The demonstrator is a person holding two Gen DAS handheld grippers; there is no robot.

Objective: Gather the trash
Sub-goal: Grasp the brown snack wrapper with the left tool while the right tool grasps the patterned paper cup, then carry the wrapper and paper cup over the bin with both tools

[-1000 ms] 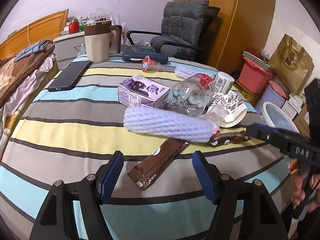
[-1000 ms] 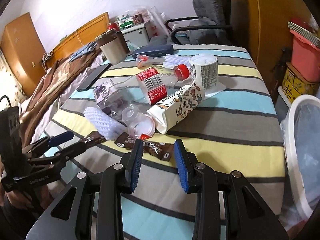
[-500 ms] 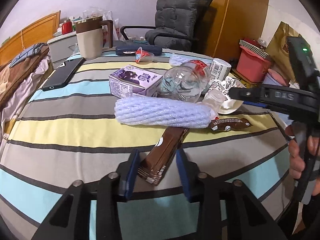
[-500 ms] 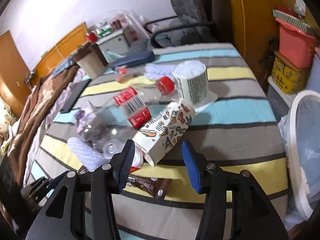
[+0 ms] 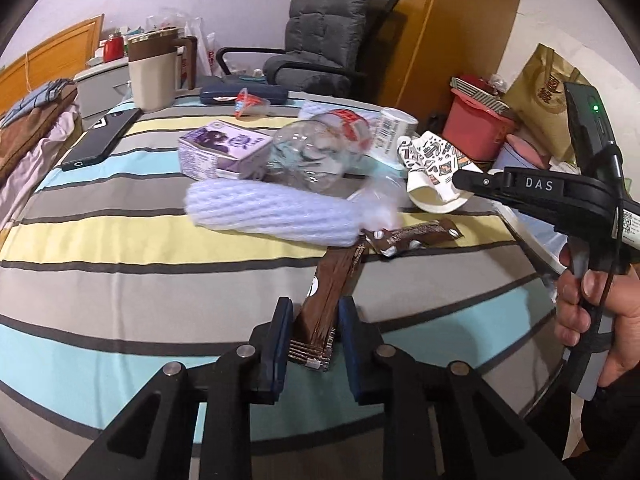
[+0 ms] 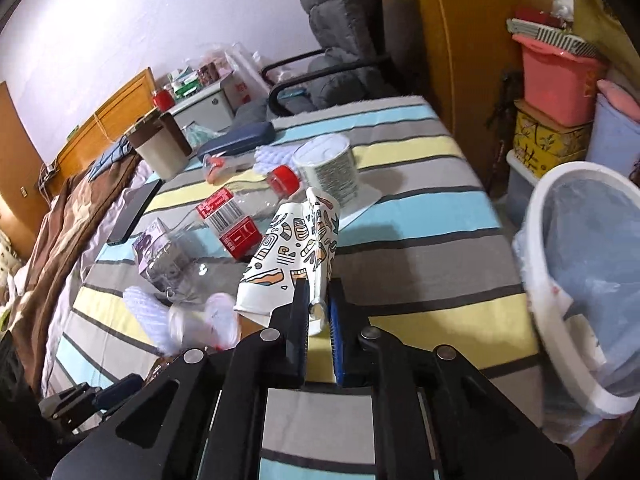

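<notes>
Pinching the near end of the long brown wrapper (image 5: 326, 312), the left gripper (image 5: 313, 322) has its blue fingers (image 5: 280, 332) clamped on both edges; the wrapper's far end reaches under the white foam sleeve (image 5: 276, 214) on the striped table (image 5: 120, 240). Over on the right, the right gripper (image 6: 318, 312) squeezes the rim of the patterned paper cup (image 6: 290, 256), which lies tipped on its side just beside the clear bottle (image 6: 228, 220) with the red cap. A smaller brown wrapper (image 5: 412, 236) sits near the foam. The white bin (image 6: 576, 280) with its blue liner stands off the table's right edge.
</notes>
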